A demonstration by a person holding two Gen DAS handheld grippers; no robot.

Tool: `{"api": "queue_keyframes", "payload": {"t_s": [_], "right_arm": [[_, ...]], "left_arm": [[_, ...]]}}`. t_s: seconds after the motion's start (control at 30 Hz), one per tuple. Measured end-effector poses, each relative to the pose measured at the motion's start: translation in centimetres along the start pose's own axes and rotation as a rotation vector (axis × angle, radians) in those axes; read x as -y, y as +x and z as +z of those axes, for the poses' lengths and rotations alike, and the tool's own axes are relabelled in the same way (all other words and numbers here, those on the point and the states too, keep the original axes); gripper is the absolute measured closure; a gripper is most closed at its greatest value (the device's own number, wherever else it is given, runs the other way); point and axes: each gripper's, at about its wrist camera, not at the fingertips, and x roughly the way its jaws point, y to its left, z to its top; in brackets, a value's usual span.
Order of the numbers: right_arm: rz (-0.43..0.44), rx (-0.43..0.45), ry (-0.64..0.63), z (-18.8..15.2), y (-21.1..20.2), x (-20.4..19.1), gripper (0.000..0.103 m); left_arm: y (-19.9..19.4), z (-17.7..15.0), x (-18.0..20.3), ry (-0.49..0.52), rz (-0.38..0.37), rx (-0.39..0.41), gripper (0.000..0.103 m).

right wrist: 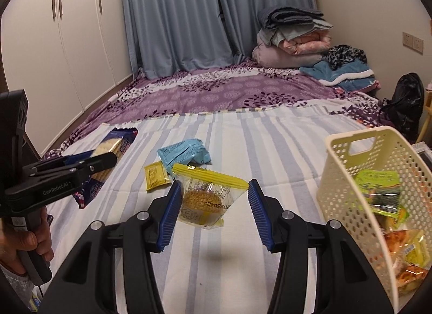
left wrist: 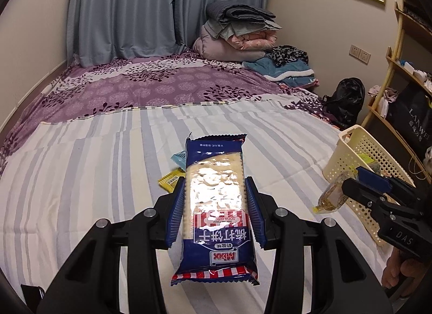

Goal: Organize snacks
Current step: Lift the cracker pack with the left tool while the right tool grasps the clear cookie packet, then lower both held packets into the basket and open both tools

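The left claw (left wrist: 216, 206) grips one long blue cracker pack (left wrist: 216, 200) above the striped bed (left wrist: 94, 179). The right claw (right wrist: 213, 206) pinches one clear, yellow-edged round cake packet (right wrist: 208, 200) by its edges. Two packets lie on the bed: one blue (right wrist: 185, 152), one yellow (right wrist: 156, 176). Only the right view shows the snacks inside the perforated cream plastic basket (right wrist: 340, 179).

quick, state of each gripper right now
left gripper: shut on the long blue soda biscuit pack, lifted off the striped bed.
right gripper: shut on the clear yellow-edged pastry packet, also lifted.
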Motion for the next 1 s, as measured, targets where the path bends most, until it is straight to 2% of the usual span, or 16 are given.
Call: {"api": "queue_keyframes", "payload": {"t_s": [0.43,0.83,0.87,0.97,1.0], "right_arm": [[-0.117,0.131,0.129,-0.5,-7.8,7.3,0.052],[-0.269,0.153,0.27,-3.0,-11.3,14.4,0.051],[-0.284,0.157,0.289,-3.3,-11.6,15.0,0.048],[-0.314,0.173,0.332,-4.0,-12.2,16.4,0.024],[-0.322,0.176,0.337,-4.3,-12.4,16.6,0.022]], "left_arm": [[-1.7,-0.2,6.1,0.075,-0.099,0.013,0.059],[-1.6,-0.2,11.1,0.157,-0.172,0.001,0.059],[-1.5,-0.2,11.6,0.165,-0.176,-0.002,0.059],[-1.2,-0.2,12.7,0.181,-0.189,-0.01,0.059],[-1.1,-0.3,13.1,0.188,-0.192,-0.013,0.059]]}}
